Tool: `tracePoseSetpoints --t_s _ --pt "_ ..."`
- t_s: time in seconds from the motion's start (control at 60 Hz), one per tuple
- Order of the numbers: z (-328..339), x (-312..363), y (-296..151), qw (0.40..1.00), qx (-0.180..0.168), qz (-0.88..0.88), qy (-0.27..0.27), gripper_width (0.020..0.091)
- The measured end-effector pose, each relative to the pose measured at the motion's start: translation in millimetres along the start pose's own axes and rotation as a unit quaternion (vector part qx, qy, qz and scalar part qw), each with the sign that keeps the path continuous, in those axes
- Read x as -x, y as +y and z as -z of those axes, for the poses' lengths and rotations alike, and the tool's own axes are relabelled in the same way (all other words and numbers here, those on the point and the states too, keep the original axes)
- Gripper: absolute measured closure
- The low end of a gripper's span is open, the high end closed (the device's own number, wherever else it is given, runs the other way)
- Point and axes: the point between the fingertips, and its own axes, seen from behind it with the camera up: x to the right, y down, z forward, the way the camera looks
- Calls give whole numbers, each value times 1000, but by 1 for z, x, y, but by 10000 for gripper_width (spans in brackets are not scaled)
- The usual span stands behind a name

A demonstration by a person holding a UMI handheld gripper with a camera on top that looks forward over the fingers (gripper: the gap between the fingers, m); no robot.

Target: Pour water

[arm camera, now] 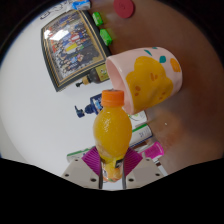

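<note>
My gripper point(113, 170) is shut on a small bottle point(111, 130) filled with orange liquid and topped by an orange cap point(113, 98). The bottle stands up between the magenta pads point(93, 158) and points away from me. Just beyond the cap and slightly to the right sits a pink cup point(146, 78) with a yellow duck pattern; its opening faces left of the bottle's cap. The bottle's cap is close to the cup's lower rim but apart from it.
A white tabletop point(40, 120) lies under everything. A framed picture book point(75, 46) lies beyond to the left, with green blocks point(105, 37) and a red round piece point(124, 7) behind it. Small cards point(140, 128) lie beside the bottle.
</note>
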Motion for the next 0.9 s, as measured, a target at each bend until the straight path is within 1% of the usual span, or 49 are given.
tracePoseSetpoints --t_s 0.133,0.283,0.383,0.5,0.633,0.75,0.833,0.9 --pt "1 2 3 999 5 32 16 848" --pt "11 25 -1 983 -7 175 48 848" --pt "22 60 -12 956 -20 285 57 849" --pt "39 110 -41 903 -49 421 66 848" --pt "64 152 -100 808 -96 573 99 849" --pt "84 164 -167 711 -136 673 152 850" --pt "90 152 -218 651 -150 717 199 850" --pt "99 130 -253 623 -145 734 229 850"
